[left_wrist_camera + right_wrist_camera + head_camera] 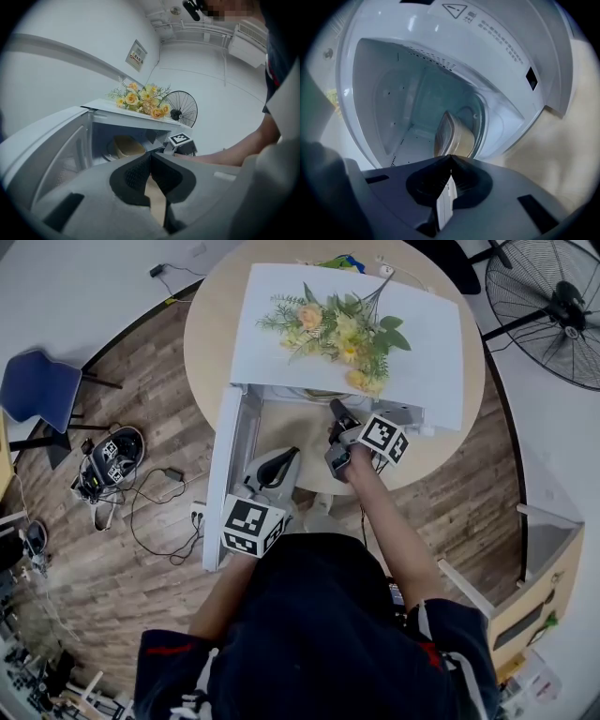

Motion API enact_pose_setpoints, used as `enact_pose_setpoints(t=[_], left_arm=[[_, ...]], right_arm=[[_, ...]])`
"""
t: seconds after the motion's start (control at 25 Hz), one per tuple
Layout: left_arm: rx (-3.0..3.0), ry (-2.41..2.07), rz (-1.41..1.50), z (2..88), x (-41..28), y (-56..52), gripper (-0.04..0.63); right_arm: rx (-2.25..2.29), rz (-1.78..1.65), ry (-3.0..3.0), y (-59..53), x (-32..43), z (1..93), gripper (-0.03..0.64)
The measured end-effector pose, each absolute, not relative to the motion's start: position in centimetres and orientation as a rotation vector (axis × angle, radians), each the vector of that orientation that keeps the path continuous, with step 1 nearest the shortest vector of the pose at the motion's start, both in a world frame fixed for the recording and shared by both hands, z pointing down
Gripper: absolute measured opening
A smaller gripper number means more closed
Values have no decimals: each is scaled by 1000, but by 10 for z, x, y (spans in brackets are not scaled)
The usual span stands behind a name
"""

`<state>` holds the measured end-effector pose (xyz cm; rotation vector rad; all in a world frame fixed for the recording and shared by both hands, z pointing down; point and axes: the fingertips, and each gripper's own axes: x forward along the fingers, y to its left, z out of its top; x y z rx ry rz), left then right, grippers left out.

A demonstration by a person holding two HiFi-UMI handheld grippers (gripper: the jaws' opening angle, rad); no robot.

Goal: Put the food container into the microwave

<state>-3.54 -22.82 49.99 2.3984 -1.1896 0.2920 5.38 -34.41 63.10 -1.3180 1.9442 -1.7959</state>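
The white microwave [431,352] stands on a round table with its door [225,474] swung open to the left. A beige food container [452,136] rests on the turntable inside; it also shows in the left gripper view [126,146]. My right gripper [451,157] is at the cavity mouth [336,413], just in front of the container, jaws shut with nothing between them. My left gripper [151,153] hangs lower, beside the open door [289,456], also shut and holding nothing. The right gripper's marker cube [179,138] appears in the left gripper view.
Yellow artificial flowers [337,329] lie on the microwave's top. A standing fan [553,306] is at the far right, a blue chair [37,390] at the left. Cables and a device [112,460] lie on the wood floor. A cabinet [544,587] stands at the right.
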Motion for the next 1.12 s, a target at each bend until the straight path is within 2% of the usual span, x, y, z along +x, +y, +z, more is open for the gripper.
enact_pose_setpoints(t=[1.12], left_arm=[[2493, -1129, 253, 475, -19, -215, 18]], right_arm=[[-1314, -1706, 2067, -295, 66, 597, 11]])
